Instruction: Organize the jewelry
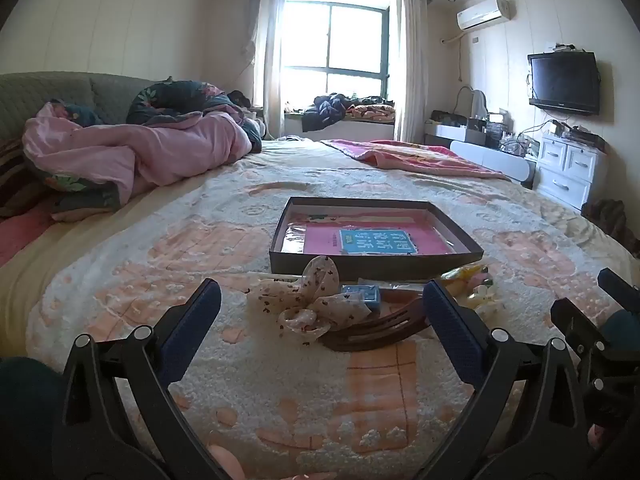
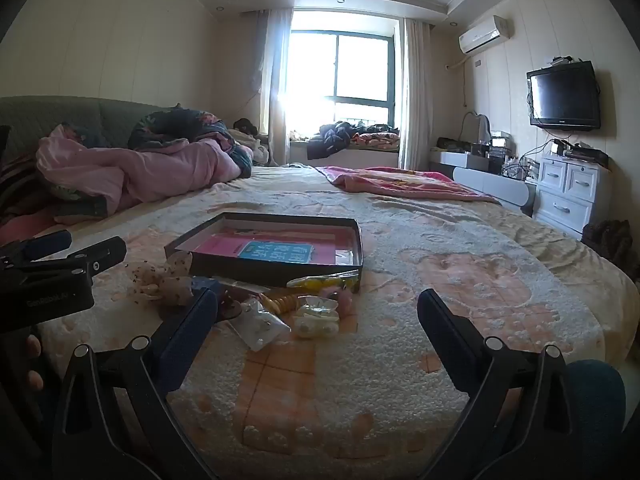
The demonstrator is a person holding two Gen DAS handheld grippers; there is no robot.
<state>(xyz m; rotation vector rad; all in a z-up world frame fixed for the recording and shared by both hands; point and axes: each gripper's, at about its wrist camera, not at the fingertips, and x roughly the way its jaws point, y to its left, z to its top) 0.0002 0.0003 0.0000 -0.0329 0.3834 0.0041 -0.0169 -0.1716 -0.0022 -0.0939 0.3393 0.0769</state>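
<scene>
Plainly, with both grippers, left (image 1: 322, 312) and right (image 2: 318, 318), spread wide and empty, we risk snagging the bow (image 1: 310, 300) while scooping neighbouring trinkets off the plush bed (image 1: 280, 400).

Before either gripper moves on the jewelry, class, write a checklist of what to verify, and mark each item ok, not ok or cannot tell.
1. Left gripper open, nothing held: ok.
2. Right gripper open, nothing held: ok.
3. Dark tray open-topped, reachable behind the pile: ok.
4. Spotted bow and brown comb lie between the left gripper's fingers: ok.
5. Clear packets lie apart from each other: not ok, they overlap.
6. Tray has free room: cannot tell; a pink sheet lies inside.
</scene>
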